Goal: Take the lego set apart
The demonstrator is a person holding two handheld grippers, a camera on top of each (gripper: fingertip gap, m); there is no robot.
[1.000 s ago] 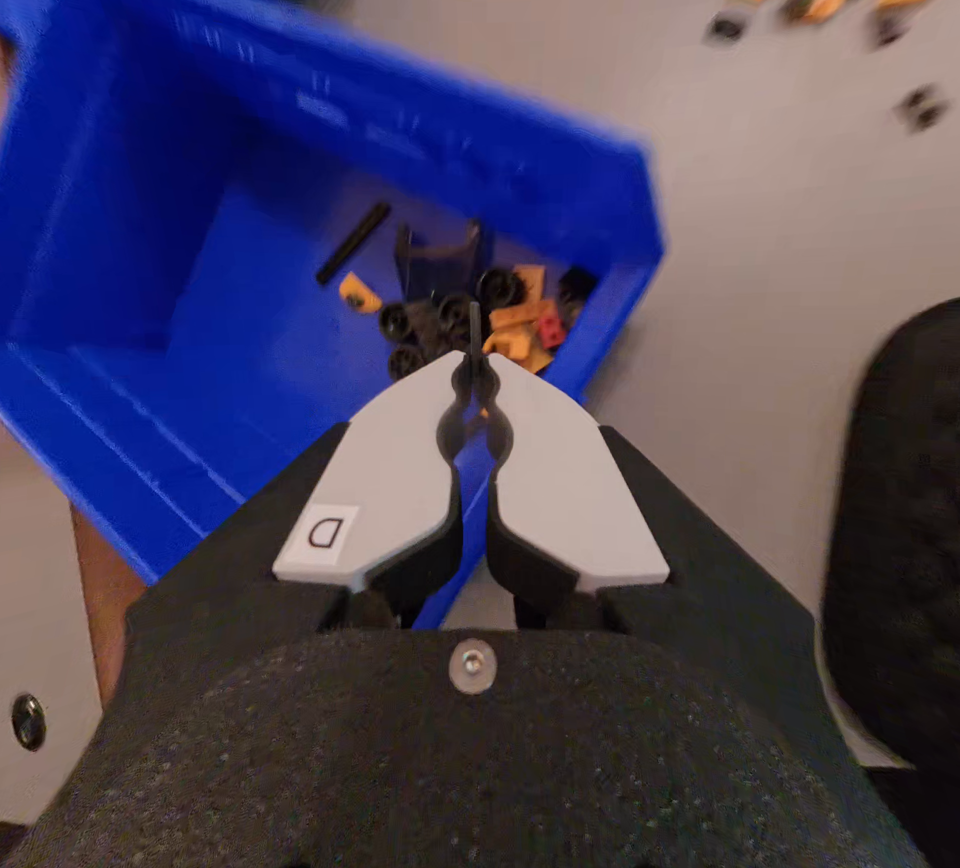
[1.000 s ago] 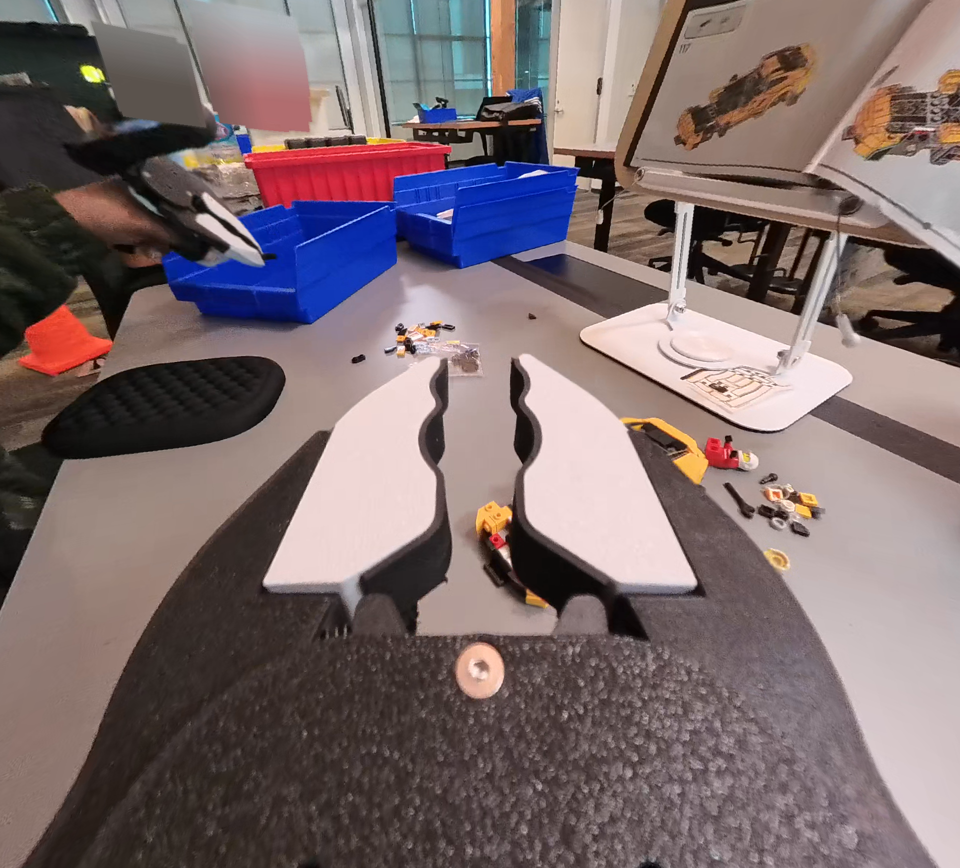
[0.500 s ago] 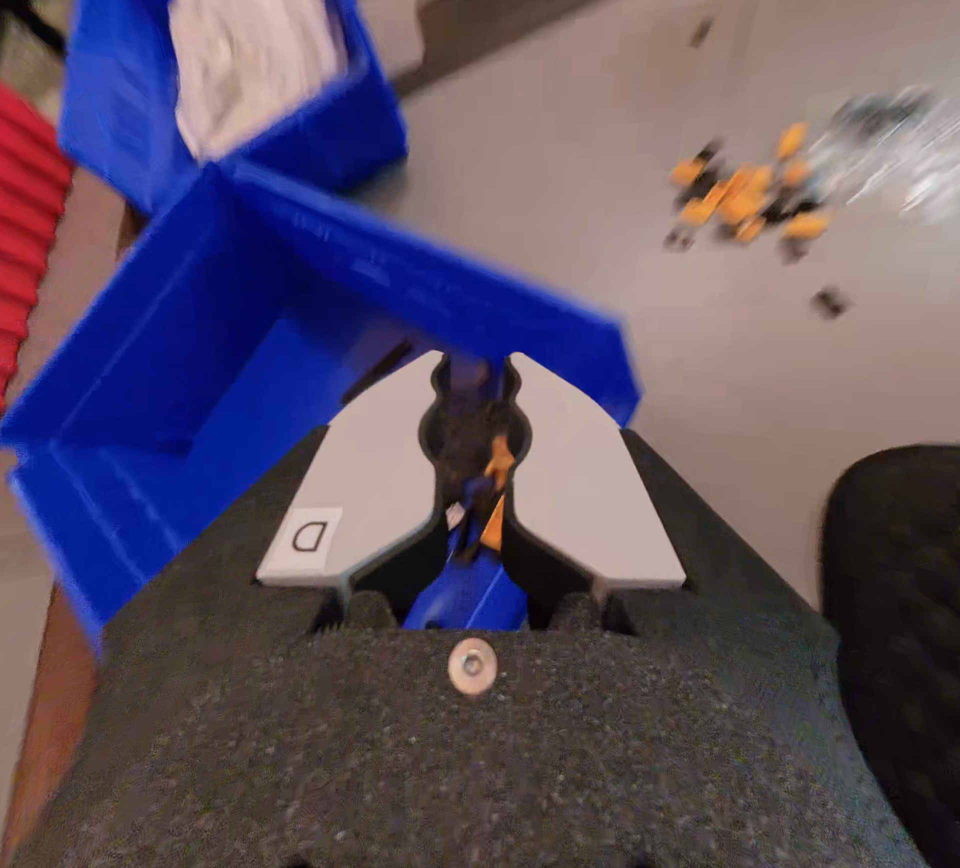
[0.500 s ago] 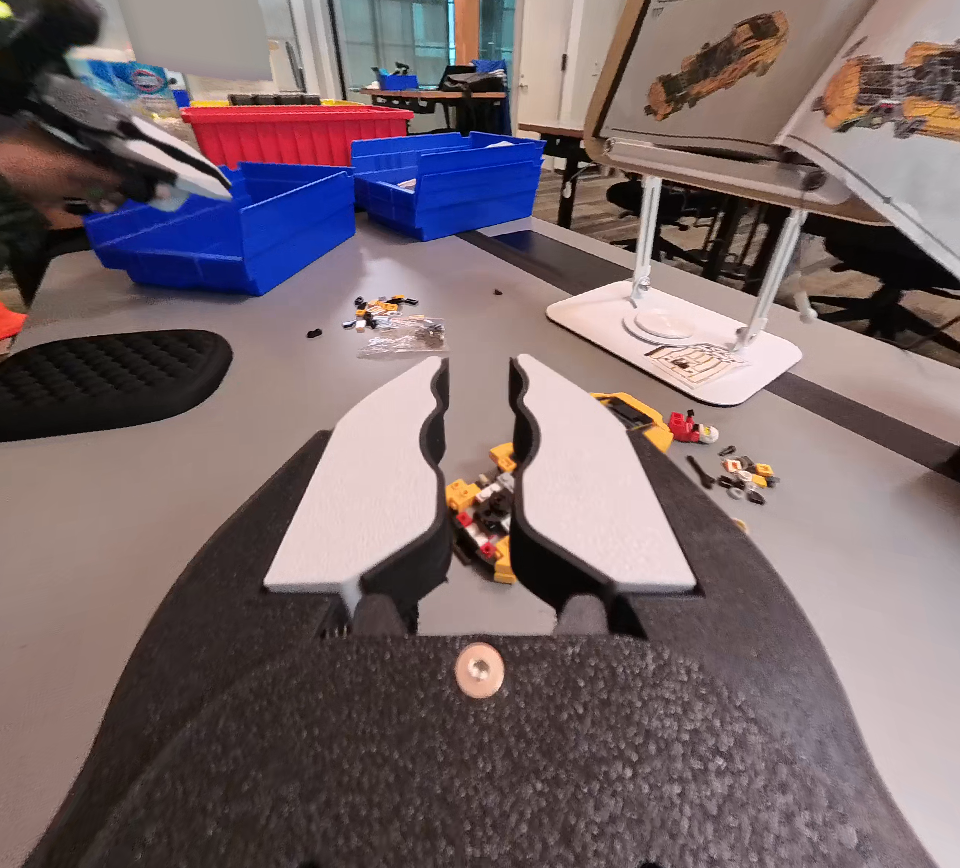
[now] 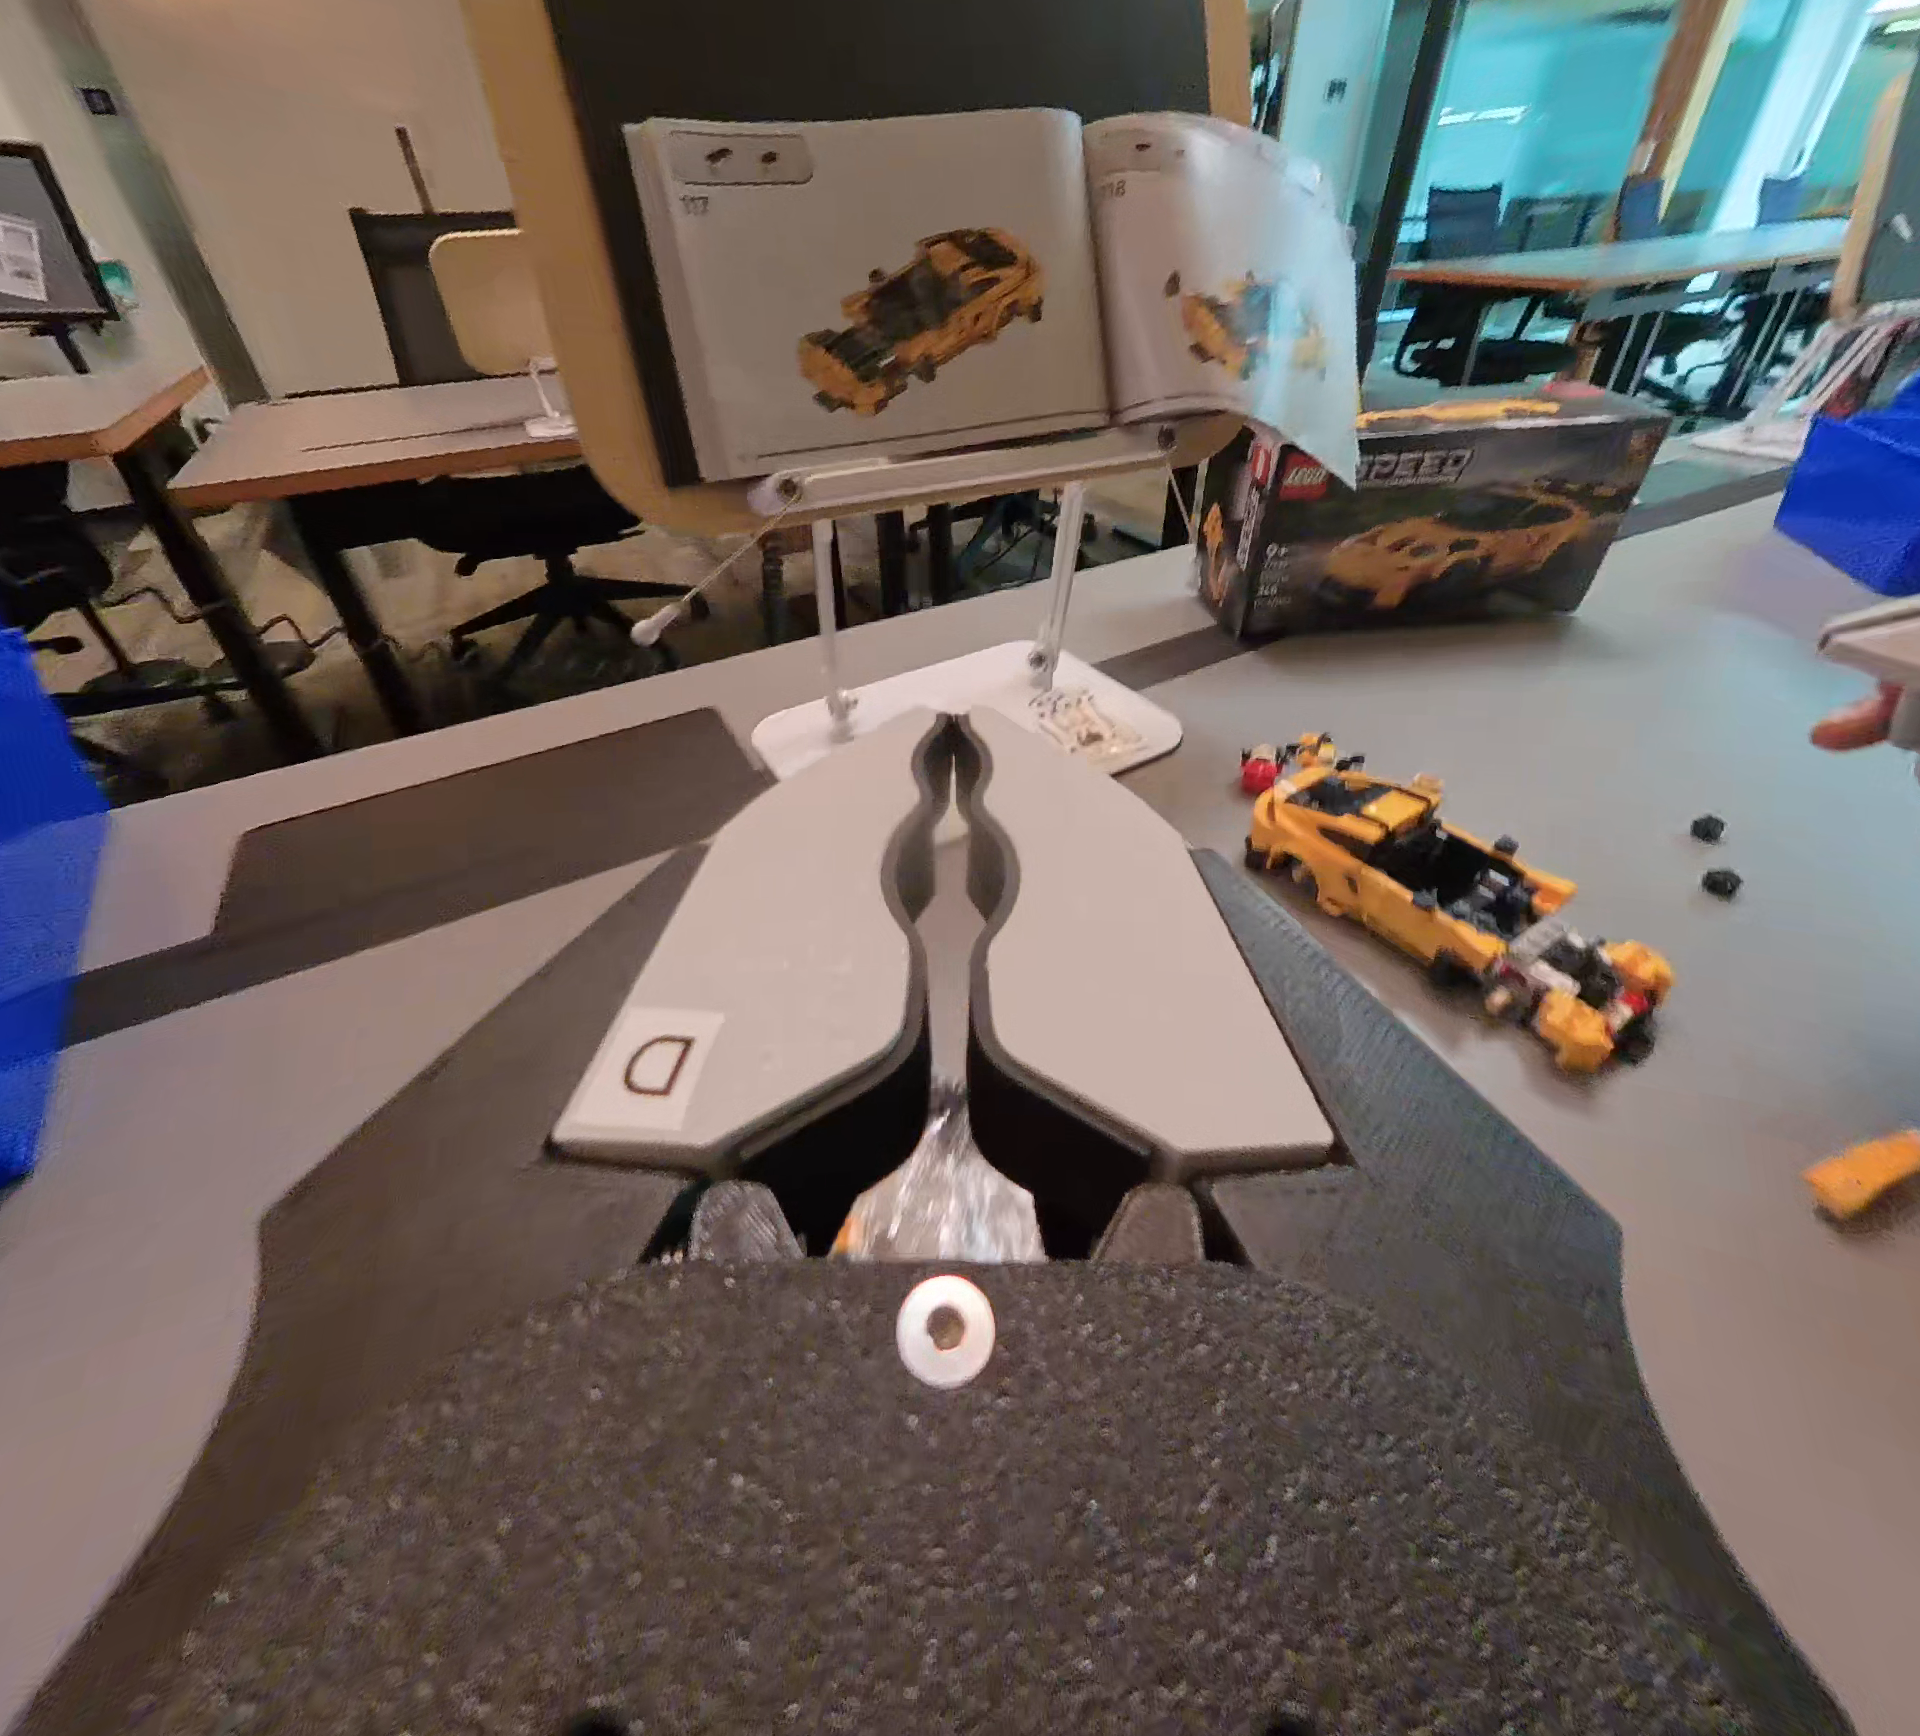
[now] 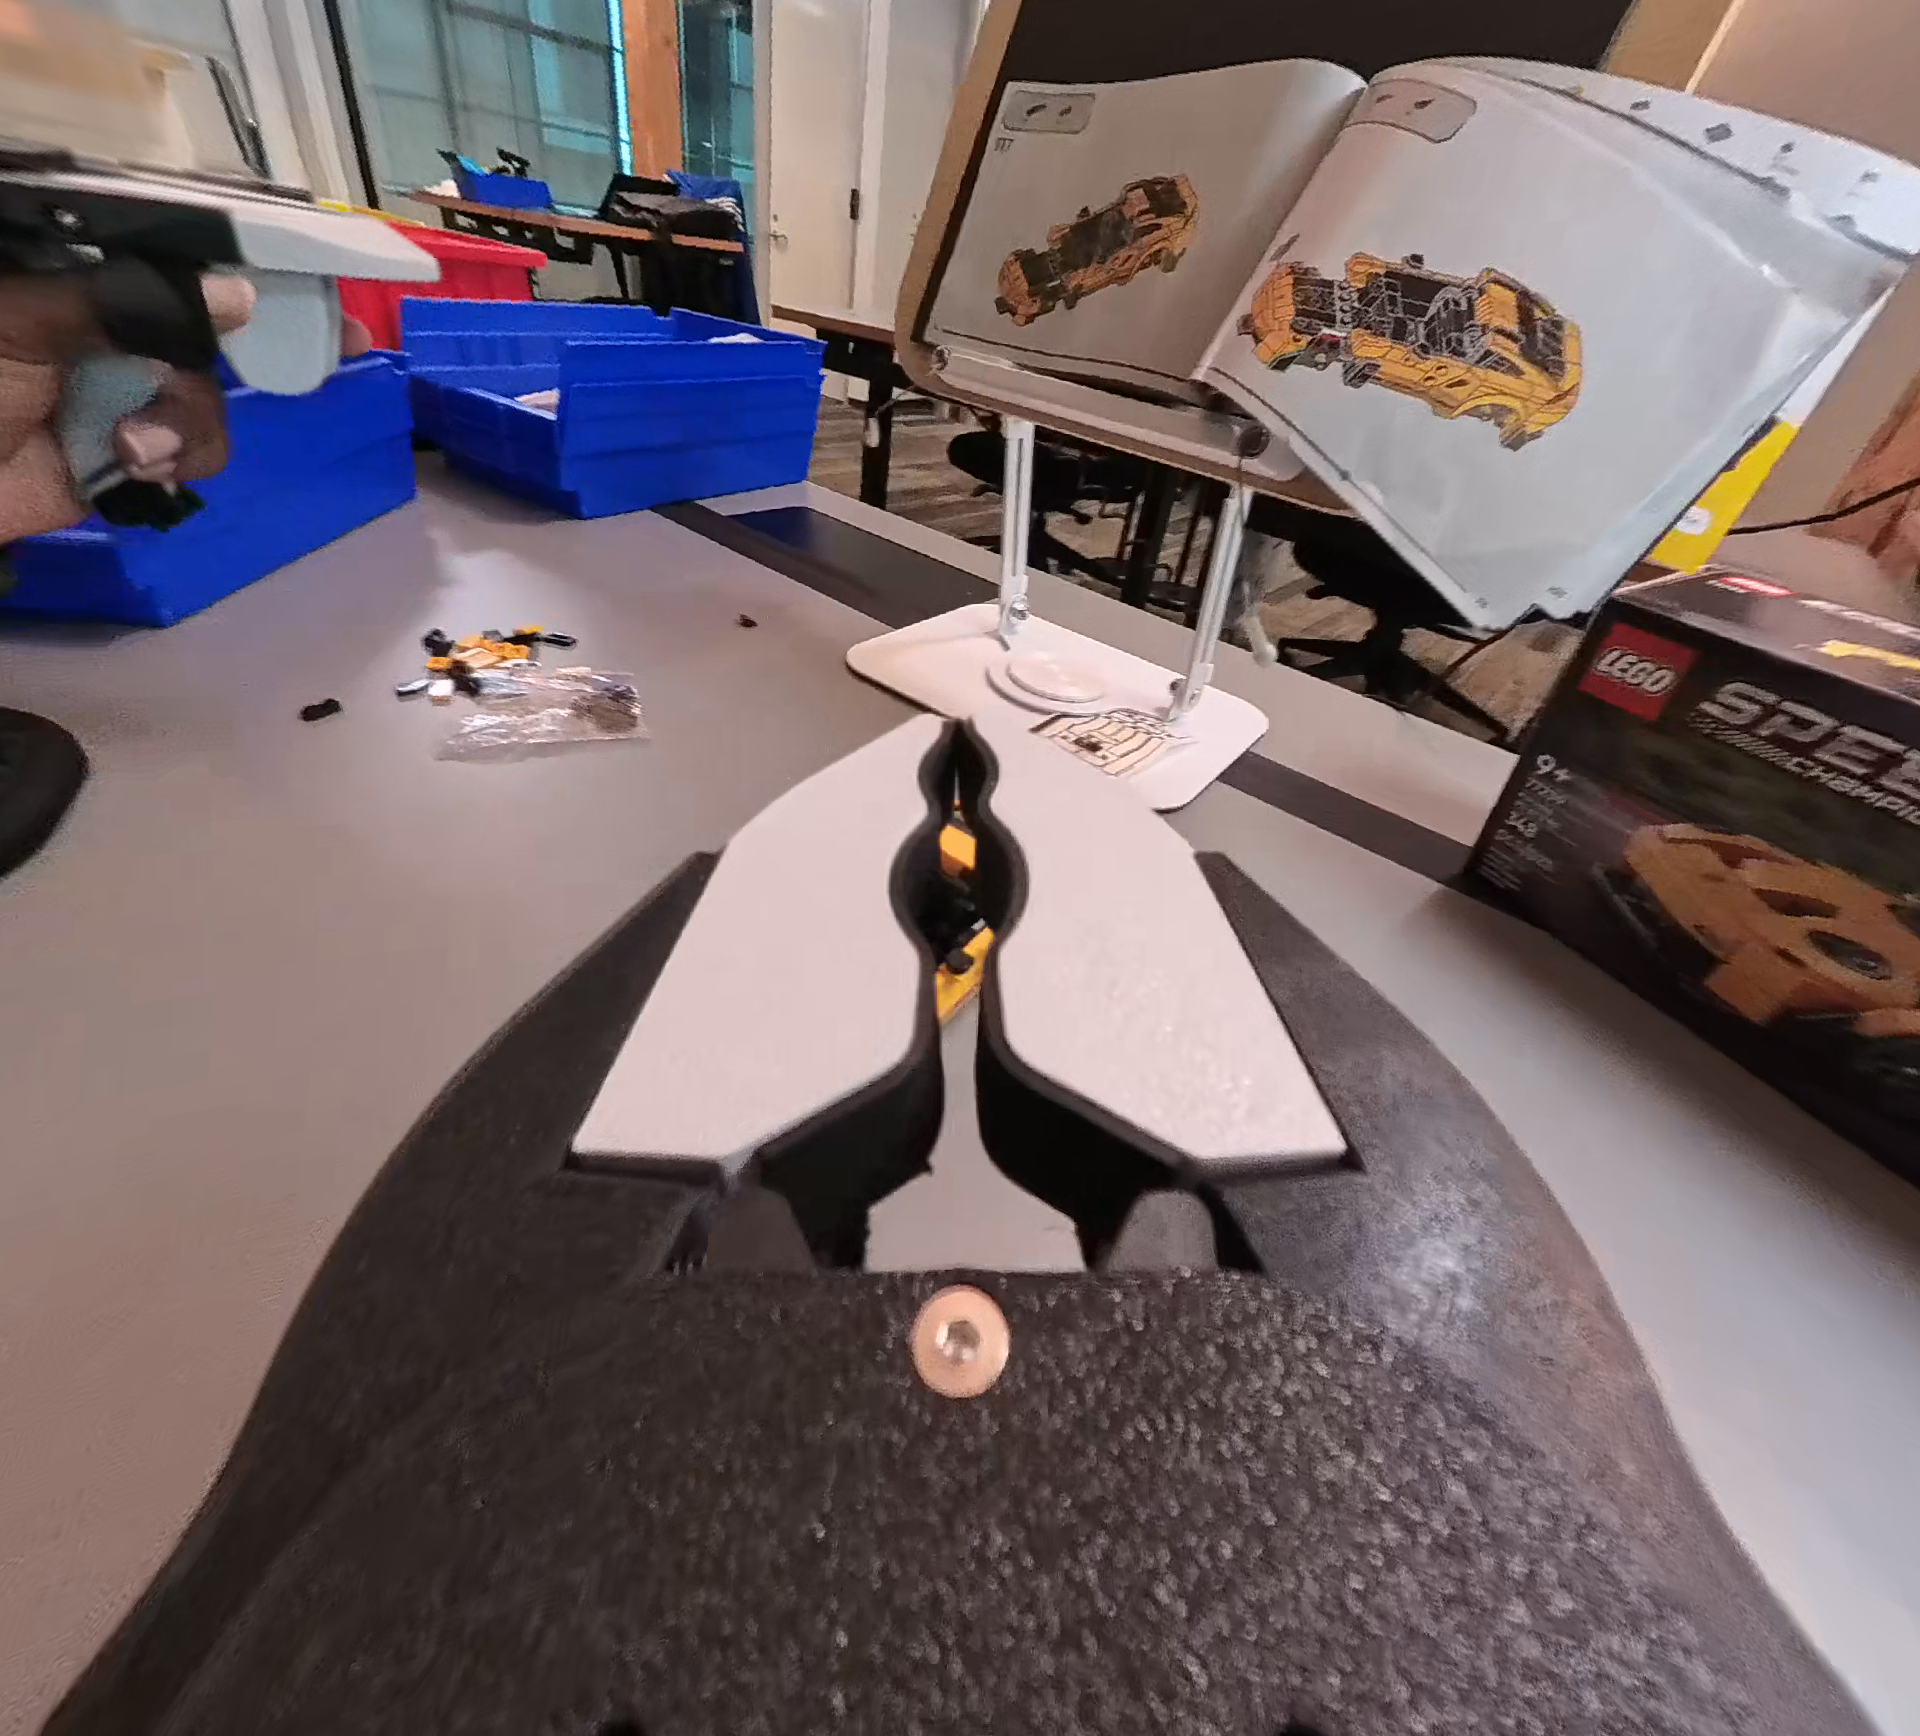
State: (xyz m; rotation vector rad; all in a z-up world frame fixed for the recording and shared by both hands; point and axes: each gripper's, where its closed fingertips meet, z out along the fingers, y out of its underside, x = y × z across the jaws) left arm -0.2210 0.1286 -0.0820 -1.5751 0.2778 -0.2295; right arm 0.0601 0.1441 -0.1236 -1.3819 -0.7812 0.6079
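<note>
Mid-teardown at the table (image 5: 1714,1395): the left tongs (image 5: 951,741) hang low over the surface with their jaws drawn together to a thin slit and nothing between them, a crumpled clear plastic bag (image 5: 940,1187) showing just beneath their base. Off to their right lies the lego car (image 5: 1455,917), yellow and black, flat on the table with its roof gone and its cabin and engine bay exposed, though the body, nose and wheels hold together. A loose yellow panel (image 5: 1865,1172) sits near it, two small black pieces (image 5: 1720,879) lie just beyond, and a red-topped bit (image 5: 1259,767) rests by one end of the car. The right tongs (image 6: 958,736) are likewise narrowed almost to closing; yellow and black brick shows through their slot, apparently the car lying below and not something gripped, since the left wrist view shows the car free of both tools. The job looks to be between pulls, roughly in its middle, with most of the car yet to come apart. The next move likely calls for one pair of tongs to widen and pin the chassis while the other bites a single panel or wheel and pries it off. Farther back stand an open instruction booklet (image 5: 873,304) on its white stand (image 5: 1127,730), the set's box (image 5: 1434,533), a scatter of removed pieces (image 6: 483,652) and the blue bins (image 6: 623,419).
</note>
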